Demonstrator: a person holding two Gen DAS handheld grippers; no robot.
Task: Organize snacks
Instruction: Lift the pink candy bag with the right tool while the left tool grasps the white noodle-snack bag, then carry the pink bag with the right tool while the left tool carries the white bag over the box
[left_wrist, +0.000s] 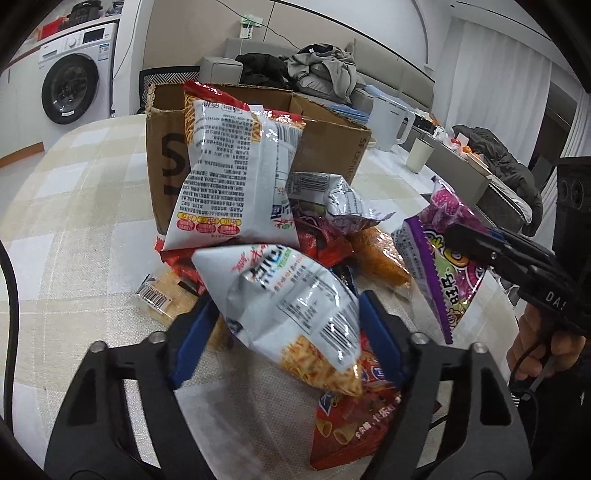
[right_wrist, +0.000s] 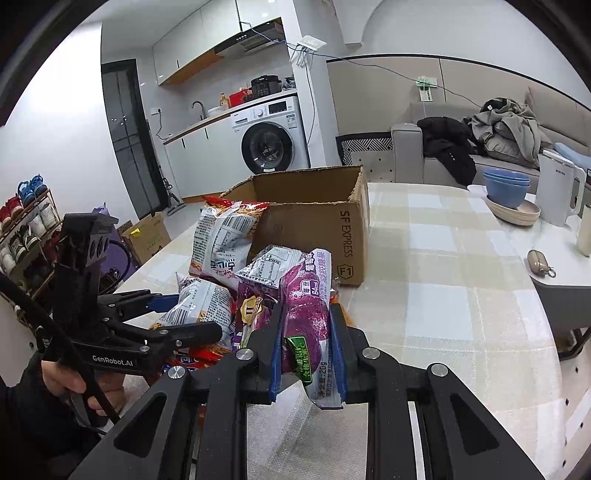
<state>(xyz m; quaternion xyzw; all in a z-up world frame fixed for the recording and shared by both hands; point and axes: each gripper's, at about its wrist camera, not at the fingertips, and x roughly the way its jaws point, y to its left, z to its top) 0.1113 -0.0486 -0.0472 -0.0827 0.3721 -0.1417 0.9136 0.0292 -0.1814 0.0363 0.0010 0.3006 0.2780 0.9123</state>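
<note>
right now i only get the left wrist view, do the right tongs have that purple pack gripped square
observer: yes, the purple pack is clamped between both pads of the right tongs.
operator: cant see into the box, anything in it
observer: the box shows bare inner walls near the top; its floor is hidden.
operator: anything right of it
observer: a key pouch on the table, well apart from it.

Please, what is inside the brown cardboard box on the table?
The cardboard box stands open; only its bare inner walls show. Its floor is hidden by the front wall, so contents cannot be told. A white noodle-snack bag leans against its outside.
</note>
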